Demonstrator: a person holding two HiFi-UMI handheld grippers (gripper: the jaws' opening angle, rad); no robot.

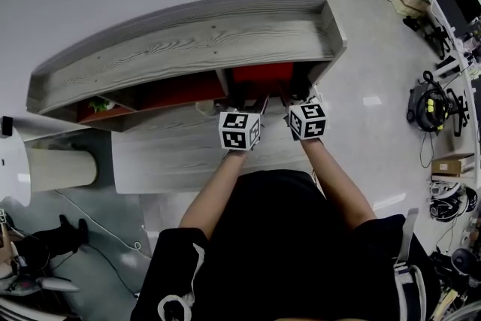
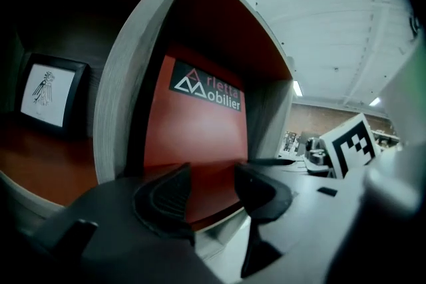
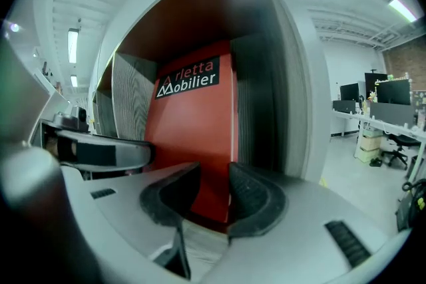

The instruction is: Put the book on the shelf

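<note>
**Two open grippers face a red book standing in the shelf**

The left gripper holds its ribbed black jaws apart with nothing clamped. The right gripper does the same with a narrower gap. Just beyond both gaps the red book stands upright, cover outward, in the shelf's right end compartment. Its black label reads "Arletta Mobilier" in white, with a triangle logo. The shelf is grey grained wood, red inside. A framed picture leans one compartment left.
</note>
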